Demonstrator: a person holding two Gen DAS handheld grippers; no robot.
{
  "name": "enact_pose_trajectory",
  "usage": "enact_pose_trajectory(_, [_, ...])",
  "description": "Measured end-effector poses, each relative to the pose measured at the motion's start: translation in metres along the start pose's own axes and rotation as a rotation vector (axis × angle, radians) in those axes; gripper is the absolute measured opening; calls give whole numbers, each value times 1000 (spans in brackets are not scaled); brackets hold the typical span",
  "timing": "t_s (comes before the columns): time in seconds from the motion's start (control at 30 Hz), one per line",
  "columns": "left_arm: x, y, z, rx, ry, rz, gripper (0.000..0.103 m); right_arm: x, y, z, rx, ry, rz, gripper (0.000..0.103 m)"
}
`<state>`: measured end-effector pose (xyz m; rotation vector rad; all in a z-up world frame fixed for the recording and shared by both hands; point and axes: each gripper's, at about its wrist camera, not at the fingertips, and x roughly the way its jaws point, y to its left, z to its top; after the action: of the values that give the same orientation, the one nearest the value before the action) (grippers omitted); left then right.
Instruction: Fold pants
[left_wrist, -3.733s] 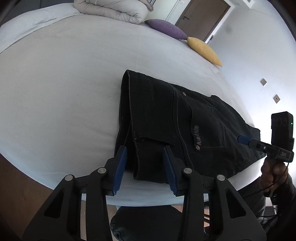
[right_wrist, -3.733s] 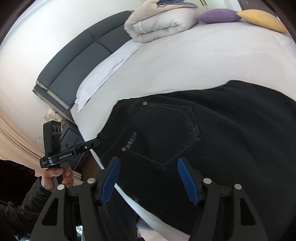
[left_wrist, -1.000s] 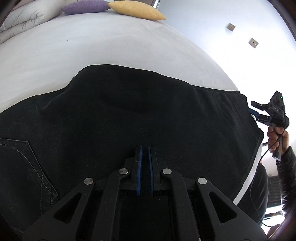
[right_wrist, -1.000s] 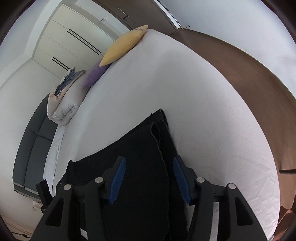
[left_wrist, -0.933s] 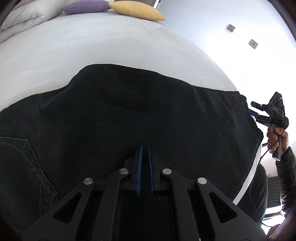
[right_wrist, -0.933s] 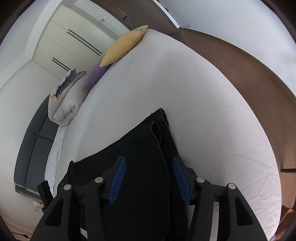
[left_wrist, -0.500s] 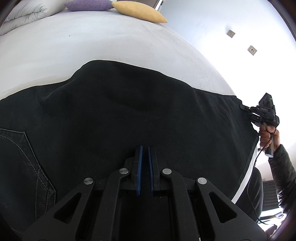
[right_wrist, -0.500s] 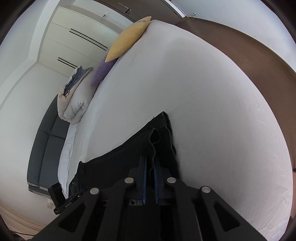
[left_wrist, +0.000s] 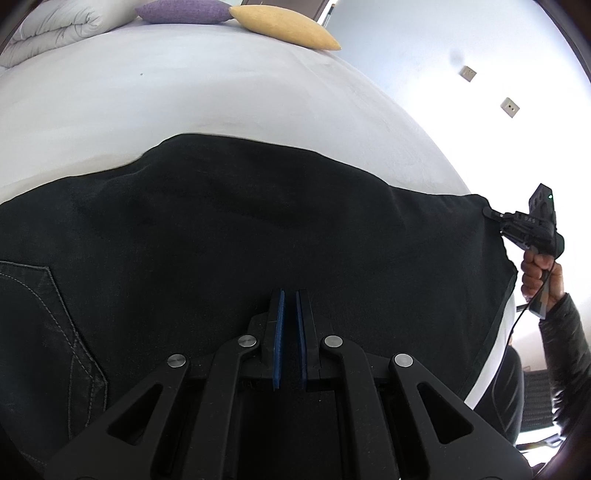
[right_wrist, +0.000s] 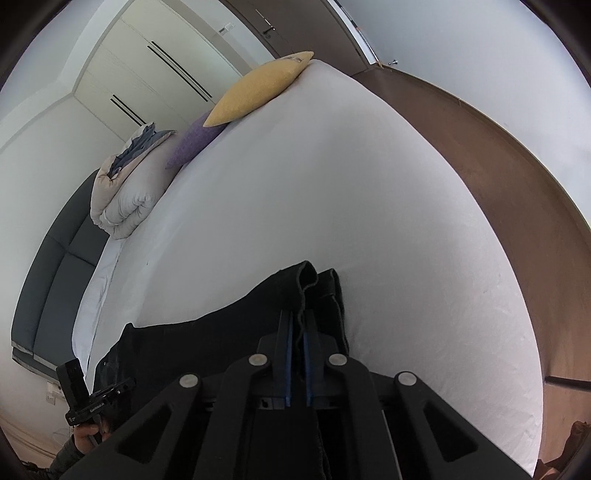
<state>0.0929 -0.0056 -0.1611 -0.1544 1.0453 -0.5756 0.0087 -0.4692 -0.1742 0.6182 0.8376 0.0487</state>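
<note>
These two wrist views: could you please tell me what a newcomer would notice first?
The black pants spread across the white bed dominate both views. The left claw is shut on their near edge and the right claw on the leg ends. A yellow pillow and a purple pillow lie at the far side.

Pants (left_wrist: 258, 229) waist beyond left edge

**Bed stuff in the background**

White bed (right_wrist: 332, 192) with a yellow pillow (right_wrist: 258, 88) at its far corner, a purple pillow (right_wrist: 194, 142) touching it, then a rolled beige duvet (right_wrist: 125, 199) along that edge. Dark grey headboard (right_wrist: 55, 266) behind.
</note>
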Motion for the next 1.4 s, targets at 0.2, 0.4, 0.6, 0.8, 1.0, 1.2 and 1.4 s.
enact_pose_trajectory(0.2, [4,-8,-8,25,-18,30,6,6,-27,-6,67,24,43,2])
enact_pose_trajectory(0.4, [-9,-1,-18,30,-8,22,6,-41,-17,-26,115,-61,68,22])
enact_pose_trajectory(0.6, [-22,10,-35,6,-28,16,6,-37,27,-74,51,32,141,22])
enact_pose_trajectory(0.8, [-39,8,-61,69,-49,59,6,-34,0,-127,113,52,71,0])
enact_pose_trajectory(1.0, [-70,13,-96,40,-75,65,6,-67,11,-153,48,70,-182,0])
enact_pose_trajectory(1.2, [-118,10,-62,104,-215,115,6,-72,87,-134,48,-78,96,8])
enact_pose_trajectory(1.4, [-77,24,8,80,-173,49,6,89,207,-135,37,209,445,15])
